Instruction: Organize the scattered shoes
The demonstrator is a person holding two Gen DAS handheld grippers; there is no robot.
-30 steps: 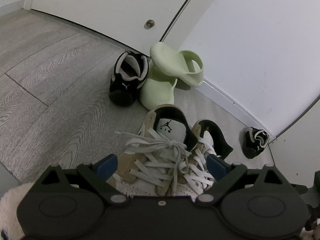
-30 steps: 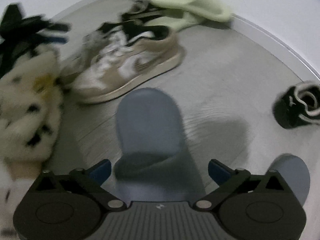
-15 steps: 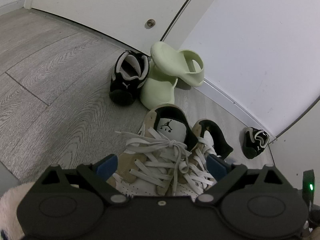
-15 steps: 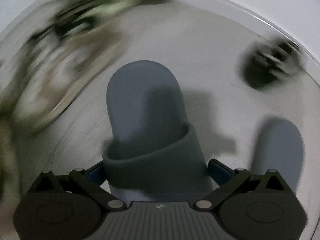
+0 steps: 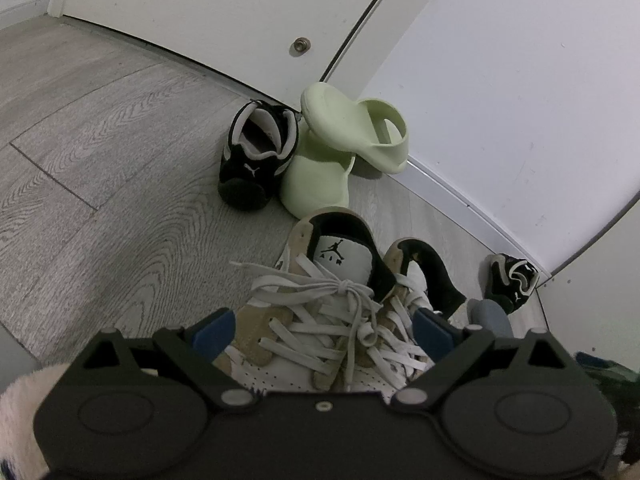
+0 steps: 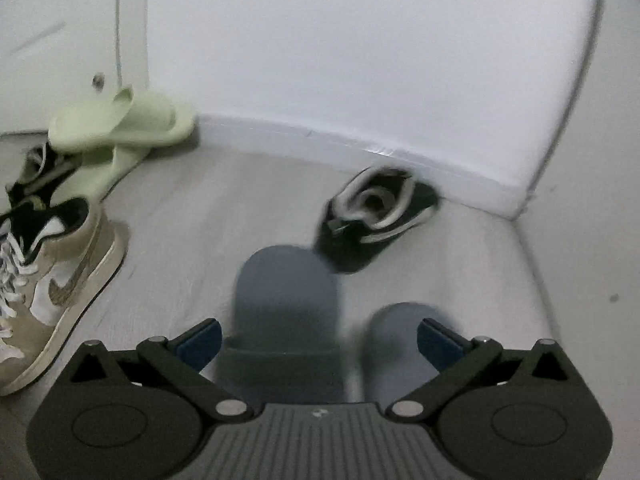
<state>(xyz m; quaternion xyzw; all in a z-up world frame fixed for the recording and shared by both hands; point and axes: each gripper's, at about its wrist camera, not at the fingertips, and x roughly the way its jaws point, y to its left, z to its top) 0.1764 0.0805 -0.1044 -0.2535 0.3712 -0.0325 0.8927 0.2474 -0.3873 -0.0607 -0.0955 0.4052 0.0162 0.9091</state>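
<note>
My left gripper (image 5: 322,330) stands open over a pair of tan-and-white laced sneakers (image 5: 340,252), its blue fingertips on either side of them. My right gripper (image 6: 318,340) is open above two grey-blue slides lying side by side: one (image 6: 286,292) sits nearer the left finger, the other (image 6: 400,328) nearer the right. A black-and-white shoe (image 6: 372,220) lies just beyond them by the baseboard. Its mate (image 5: 256,160) rests near the door, beside two pale green slides (image 5: 352,132), one stacked tilted on the other.
The white wall and baseboard (image 6: 360,148) run behind the shoes and meet a corner (image 6: 520,200) at right. A white door (image 5: 200,8) stands at the left. A fluffy cream slipper (image 5: 16,412) shows at the lower left. Grey wood floor (image 5: 100,140) stretches leftwards.
The right view swung right, from the sneakers toward the wall corner. The grey-blue slide that filled the gap between the fingers now sits beside its mate. The left view is unchanged.
</note>
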